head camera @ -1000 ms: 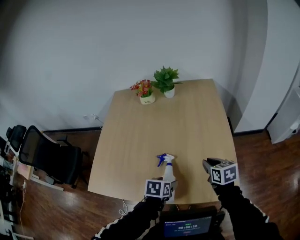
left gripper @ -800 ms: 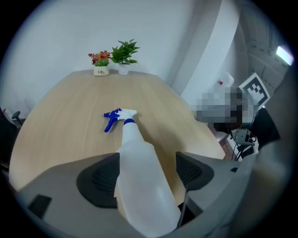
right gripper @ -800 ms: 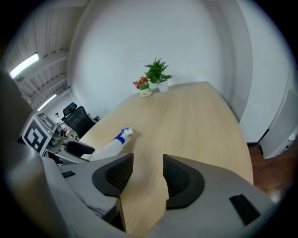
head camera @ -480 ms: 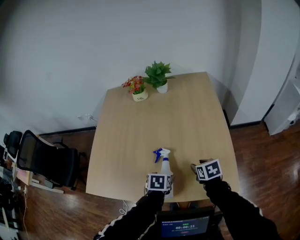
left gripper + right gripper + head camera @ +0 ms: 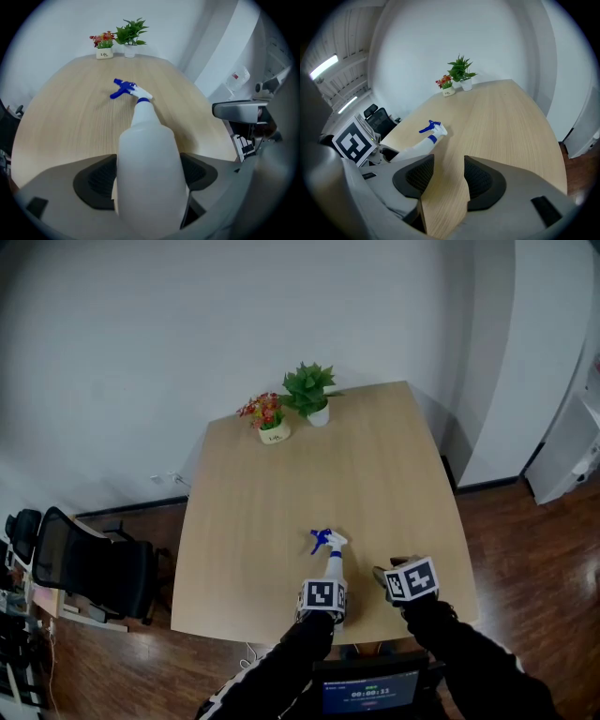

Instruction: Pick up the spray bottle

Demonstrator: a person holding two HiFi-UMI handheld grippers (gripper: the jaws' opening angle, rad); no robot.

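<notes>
The white spray bottle (image 5: 334, 566) with a blue trigger lies near the front edge of the wooden table (image 5: 281, 484), nozzle pointing away from me. My left gripper (image 5: 326, 602) is down over its base end. In the left gripper view the bottle's body (image 5: 147, 140) fills the gap between the two black pads (image 5: 96, 180); the jaws have just been opening, and I see no squeeze on it. My right gripper (image 5: 386, 576) hovers just right of the bottle. Its jaws, which have also just opened, stand apart with only bare table between them (image 5: 449, 173). The bottle (image 5: 423, 144) shows to its left.
A green potted plant (image 5: 307, 390) and a small pot of red flowers (image 5: 266, 418) stand at the table's far edge. A black office chair (image 5: 94, 568) sits on the floor to the left. A small screen (image 5: 370, 695) hangs below my arms.
Both grippers have sunk toward the table. The left one has come down around the bottle's base. The right one has drawn a little closer to the bottle.
</notes>
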